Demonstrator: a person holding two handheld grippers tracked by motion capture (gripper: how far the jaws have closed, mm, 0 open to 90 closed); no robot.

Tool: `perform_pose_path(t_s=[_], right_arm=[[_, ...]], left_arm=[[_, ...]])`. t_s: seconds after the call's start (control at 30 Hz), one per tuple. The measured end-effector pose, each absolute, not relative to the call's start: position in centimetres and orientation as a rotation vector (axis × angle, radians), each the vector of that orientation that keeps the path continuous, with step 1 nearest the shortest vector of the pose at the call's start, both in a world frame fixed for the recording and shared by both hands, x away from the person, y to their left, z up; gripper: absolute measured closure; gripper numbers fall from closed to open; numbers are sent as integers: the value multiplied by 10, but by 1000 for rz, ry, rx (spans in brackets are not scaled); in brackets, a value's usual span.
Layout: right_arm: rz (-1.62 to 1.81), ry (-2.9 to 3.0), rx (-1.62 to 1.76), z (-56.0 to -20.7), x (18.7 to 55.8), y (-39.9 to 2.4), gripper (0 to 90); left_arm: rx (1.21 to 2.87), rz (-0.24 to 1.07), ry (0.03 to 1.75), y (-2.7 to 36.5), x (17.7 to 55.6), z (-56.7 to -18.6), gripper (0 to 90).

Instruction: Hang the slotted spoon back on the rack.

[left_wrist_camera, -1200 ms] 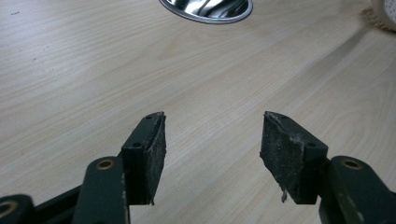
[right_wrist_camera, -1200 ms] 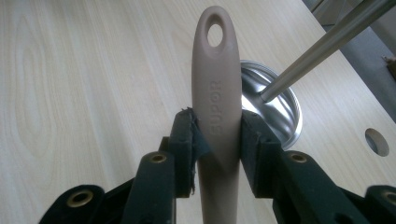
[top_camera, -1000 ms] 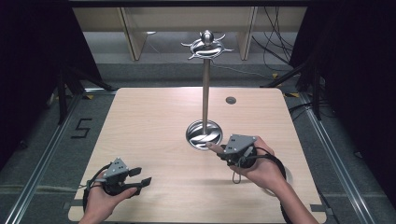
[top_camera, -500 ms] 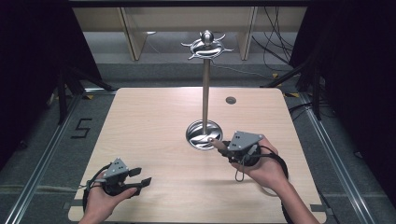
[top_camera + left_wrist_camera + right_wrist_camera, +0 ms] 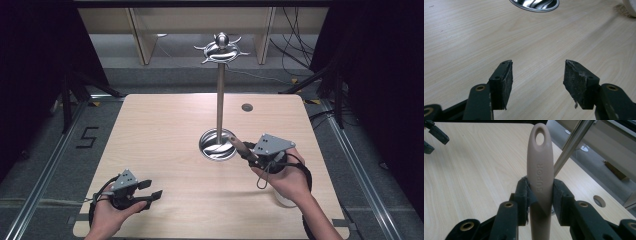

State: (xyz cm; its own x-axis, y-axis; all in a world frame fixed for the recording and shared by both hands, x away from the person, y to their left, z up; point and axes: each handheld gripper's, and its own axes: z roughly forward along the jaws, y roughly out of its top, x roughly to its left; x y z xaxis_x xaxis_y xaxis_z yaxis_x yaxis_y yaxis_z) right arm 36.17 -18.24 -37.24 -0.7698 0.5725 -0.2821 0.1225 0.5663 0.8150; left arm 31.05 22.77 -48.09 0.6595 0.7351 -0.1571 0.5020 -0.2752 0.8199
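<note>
Two pads are pressed on the utensil handle (image 5: 540,170) in the right gripper view, one on each flat flank, and that grip looks settled. The right gripper (image 5: 242,148) carries it just beside the chrome base (image 5: 217,145) of the hanging stand (image 5: 220,95), with the handle's tip angled toward the pole. In the same gripper view the handle rises well past the jaws, beige, smooth, with a hanging hole (image 5: 539,138) near its rounded end and raised lettering down the middle. It reads as moulded plastic: stiff, light at this end, somewhat slick. The working end is hidden below the hand, so whatever weight sits there will likely pull downward and try to swivel the handle between the pads. Holding it at mid-handle, as now, leaves the hole free for a hook on the crown (image 5: 221,48), a sensible choice. A firmer squeeze seems safe, since nothing here looks fragile.

Over on the near-left of the table (image 5: 165,130), the left gripper (image 5: 151,189) waits with its jaws spread wide and nothing between them, bare wood showing through the gap in its own view.
</note>
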Motion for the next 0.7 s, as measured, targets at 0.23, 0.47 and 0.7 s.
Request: perform_pose_path(t_s=[0.23, 0.47, 0.7], right_arm=[[1163, 2213, 578, -368, 361, -187, 688], [1215, 2130, 618, -363, 361, -191, 688], [1240, 2088, 658, -361, 362, -196, 688]], left_arm=[[1942, 309, 986, 227, 310, -481, 395], [1948, 310, 983, 228, 310, -480, 395], [1952, 322, 974, 229, 310, -480, 395]])
